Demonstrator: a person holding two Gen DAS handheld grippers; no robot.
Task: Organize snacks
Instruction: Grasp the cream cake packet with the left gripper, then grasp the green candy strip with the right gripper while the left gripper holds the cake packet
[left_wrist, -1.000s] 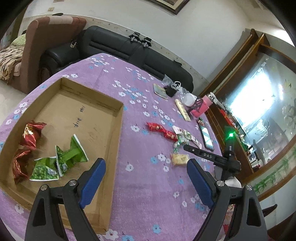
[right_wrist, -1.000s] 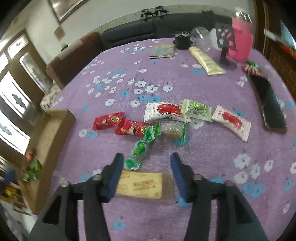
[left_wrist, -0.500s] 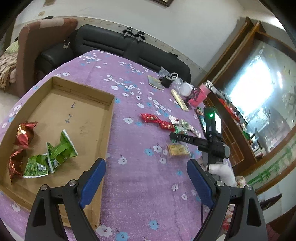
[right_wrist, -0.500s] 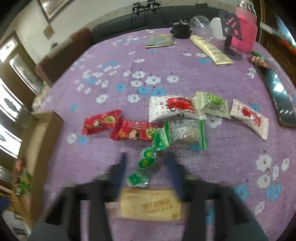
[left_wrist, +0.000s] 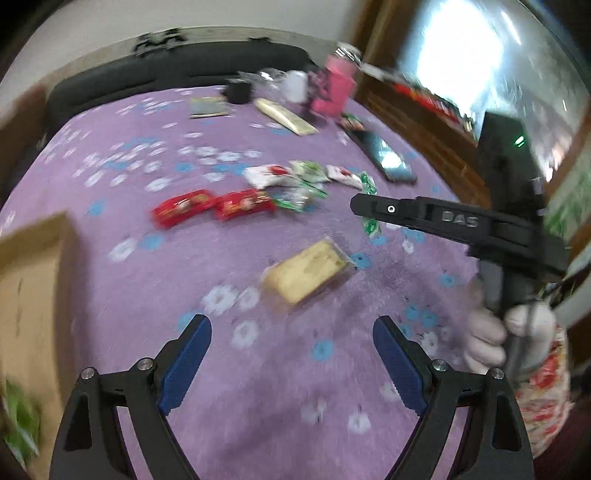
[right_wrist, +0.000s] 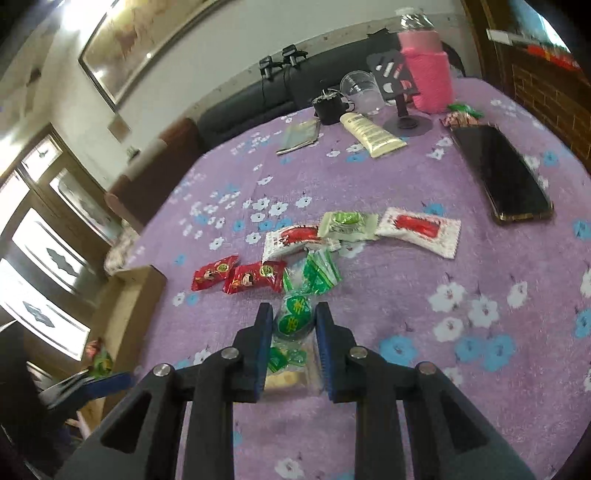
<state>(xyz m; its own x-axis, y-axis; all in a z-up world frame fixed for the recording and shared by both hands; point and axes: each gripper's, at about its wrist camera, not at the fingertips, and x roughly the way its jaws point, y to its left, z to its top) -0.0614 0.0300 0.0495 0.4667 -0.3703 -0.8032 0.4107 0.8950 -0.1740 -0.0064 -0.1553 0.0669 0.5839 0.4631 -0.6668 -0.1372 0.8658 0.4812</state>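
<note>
Blue pads of the right gripper sit at the bottom centre of its own view, drawn close together and clamped on a green candy wrapper that stands up between them. Beneath the pads, a yellow packet in clear wrap lies flat on the purple flowered tablecloth. Just past the fingertips, more green wrapping trails toward a loose cluster of snacks at mid-frame: two red packets side by side on the left, a white packet with red print behind them, a pale green packet touching it, and another white and red packet to the right. A black phone lies at the right of the frame. Toward the upper right stand a cream tube, a clear cup and a pink bottle. A cardboard tray shows its corner at the left edge. In the blurred left view, the left gripper hangs at the bottom with its fingers spread wide apart and nothing between them; the yellow packet lies on the cloth beyond it, and the tray fills the left side.
</note>
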